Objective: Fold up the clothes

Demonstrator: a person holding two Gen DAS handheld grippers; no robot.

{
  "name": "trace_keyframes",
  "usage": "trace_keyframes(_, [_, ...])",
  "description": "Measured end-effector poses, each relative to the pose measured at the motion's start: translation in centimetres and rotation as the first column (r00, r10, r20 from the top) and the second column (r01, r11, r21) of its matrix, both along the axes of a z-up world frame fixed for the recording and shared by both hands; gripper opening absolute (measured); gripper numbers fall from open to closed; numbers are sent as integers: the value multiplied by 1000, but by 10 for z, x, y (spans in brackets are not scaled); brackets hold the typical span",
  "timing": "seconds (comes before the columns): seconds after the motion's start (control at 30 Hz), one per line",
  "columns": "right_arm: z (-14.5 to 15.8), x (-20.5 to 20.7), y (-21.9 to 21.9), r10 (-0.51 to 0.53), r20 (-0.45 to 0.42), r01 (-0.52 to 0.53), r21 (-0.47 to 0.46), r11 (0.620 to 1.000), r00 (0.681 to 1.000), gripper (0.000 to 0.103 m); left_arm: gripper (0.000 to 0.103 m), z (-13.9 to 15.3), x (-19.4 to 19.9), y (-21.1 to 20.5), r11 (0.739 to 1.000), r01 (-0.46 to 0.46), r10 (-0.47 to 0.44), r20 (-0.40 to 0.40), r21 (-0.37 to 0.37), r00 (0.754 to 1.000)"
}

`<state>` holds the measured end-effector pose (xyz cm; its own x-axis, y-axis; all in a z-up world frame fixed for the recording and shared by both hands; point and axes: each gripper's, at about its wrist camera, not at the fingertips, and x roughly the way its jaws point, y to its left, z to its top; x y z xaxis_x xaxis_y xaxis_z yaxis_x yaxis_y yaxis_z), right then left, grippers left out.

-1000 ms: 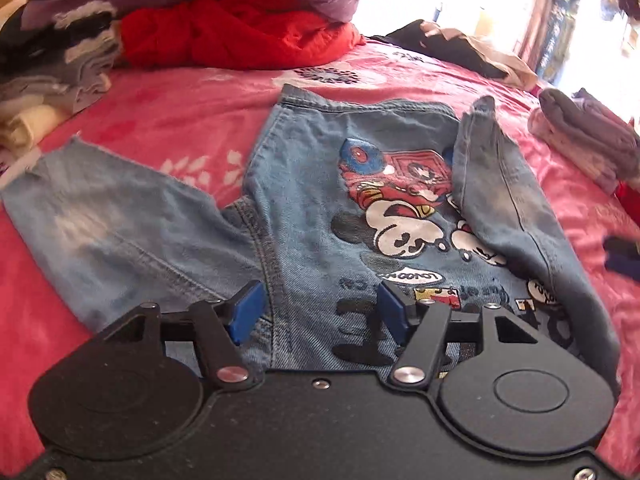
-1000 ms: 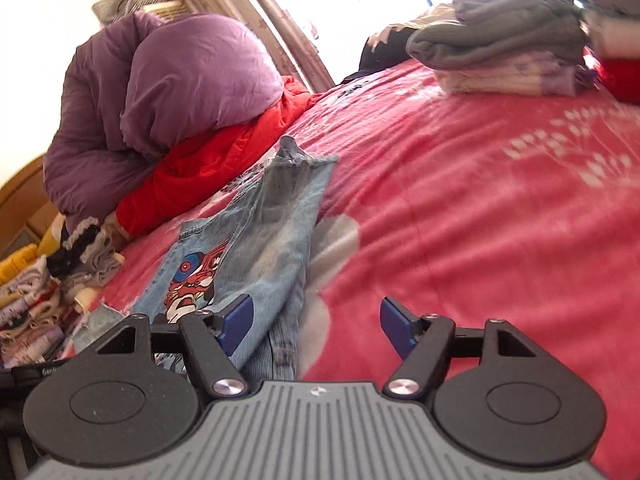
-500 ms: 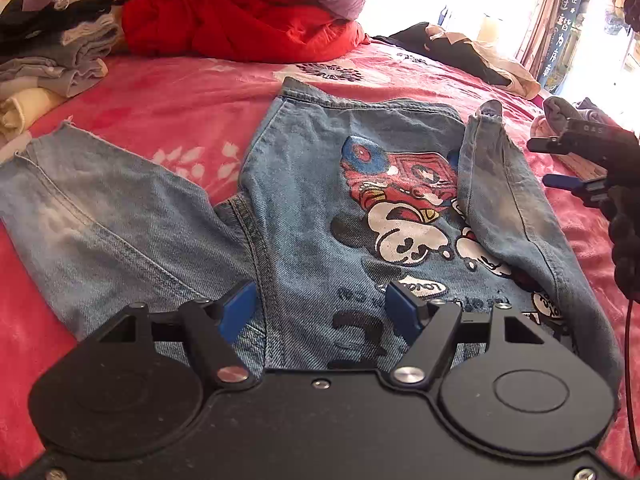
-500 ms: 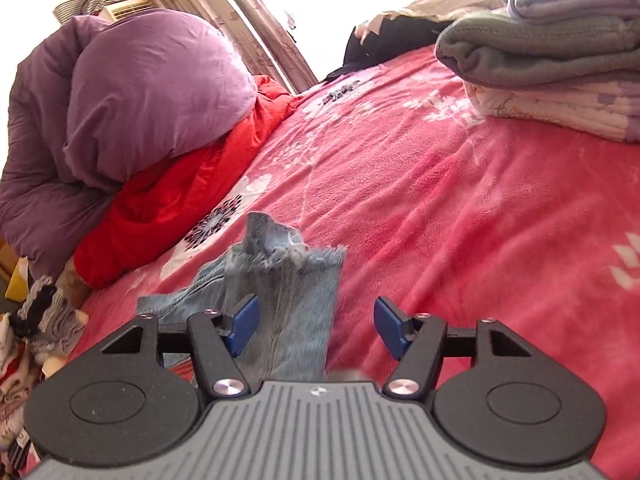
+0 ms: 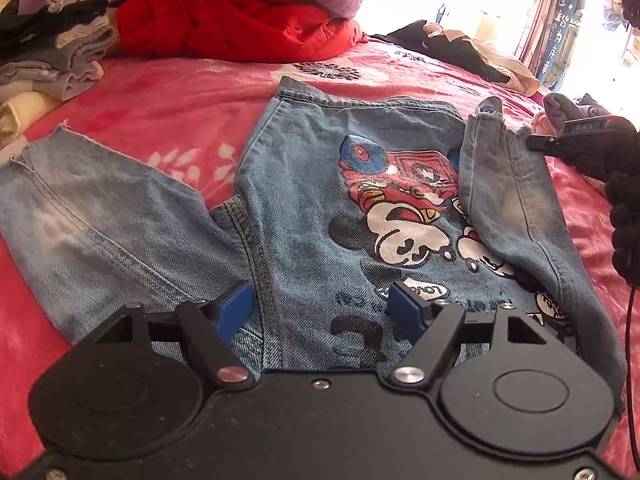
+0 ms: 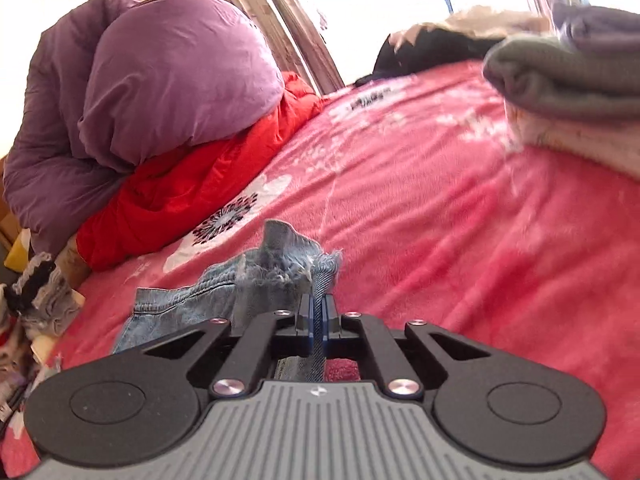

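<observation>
A denim jacket [image 5: 320, 208] with a cartoon mouse print [image 5: 404, 224] lies spread flat, back side up, in the middle of a bed covered by a pink floral blanket [image 5: 180, 108]. One sleeve [image 5: 80, 220] stretches out flat to the left; the other sleeve [image 5: 516, 200] is folded in over the right edge of the print, its frayed cuff [image 6: 296, 256] pointing toward the far end of the bed.

The right hand-held gripper [image 6: 318, 320] has its blue pads pressed together on the edge of that frayed cuff, a strip of denim pinched between them; in the left wrist view it [image 5: 576, 140] comes in from the right edge, held by a hand in a black glove [image 5: 624, 216]. The left hand-held gripper [image 5: 324, 308] hovers over the near part of the jacket with its blue fingers [image 5: 234, 312] spread wide, holding nothing.

At the far end of the bed a red padded garment [image 5: 236, 24] lies under a purple quilt [image 6: 168, 76]. A stack of folded clothes [image 5: 52, 52] sits at the far left, a dark garment [image 5: 452, 48] lies near the bright window, and folded grey and pale pieces [image 6: 560, 76] are piled on the right side of the bed.
</observation>
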<state>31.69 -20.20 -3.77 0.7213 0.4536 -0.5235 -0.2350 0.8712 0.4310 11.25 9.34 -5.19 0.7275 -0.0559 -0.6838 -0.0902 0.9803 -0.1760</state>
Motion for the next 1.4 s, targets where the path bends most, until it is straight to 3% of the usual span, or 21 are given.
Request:
trace_keyframes(0.33, [35, -44, -37, -90, 95, 92, -12, 996, 991, 4, 75, 0, -2, -1, 1000, 1, -1, 5, 8, 1000])
trace_keyframes(0.73, [50, -70, -136, -259, 113, 268, -69, 961, 959, 4, 75, 0, -4, -2, 1000, 0, 0, 8, 23, 1000])
trace_keyframes(1.03, [20, -92, -200, -382, 63, 387, -129, 913, 922, 4, 76, -1, -3, -3, 1000, 2, -2, 7, 29, 1000])
trace_keyframes(1.3, [-8, -113, -228, -423, 2, 420, -116, 900, 906, 4, 76, -1, -3, -3, 999, 4, -4, 7, 34, 1000])
trace_keyframes(1.4, [-21, -114, -238, -446, -79, 445, -29, 895, 892, 21, 76, -1, -3, -3, 999, 5, -5, 8, 36, 1000])
